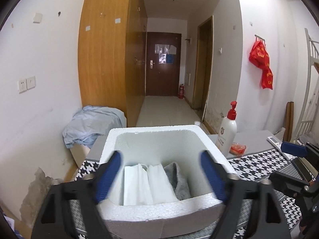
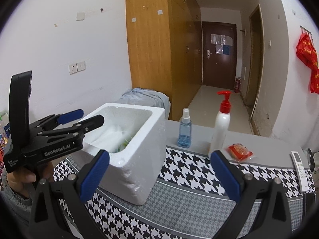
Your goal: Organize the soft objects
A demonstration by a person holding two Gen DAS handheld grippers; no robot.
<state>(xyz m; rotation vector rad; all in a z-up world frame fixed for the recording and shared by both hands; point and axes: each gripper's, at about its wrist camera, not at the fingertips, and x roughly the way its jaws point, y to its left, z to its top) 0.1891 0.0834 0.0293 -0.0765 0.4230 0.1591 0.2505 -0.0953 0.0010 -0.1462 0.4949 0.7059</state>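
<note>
Left tool spread wide, empty, above foam box on desk; folded white cloths straight below. Right tool spread, empty, farther right.

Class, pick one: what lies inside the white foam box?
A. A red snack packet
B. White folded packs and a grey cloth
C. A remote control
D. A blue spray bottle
B: the left wrist view shows white folded packs beside a grey cloth inside the foam box.
</note>
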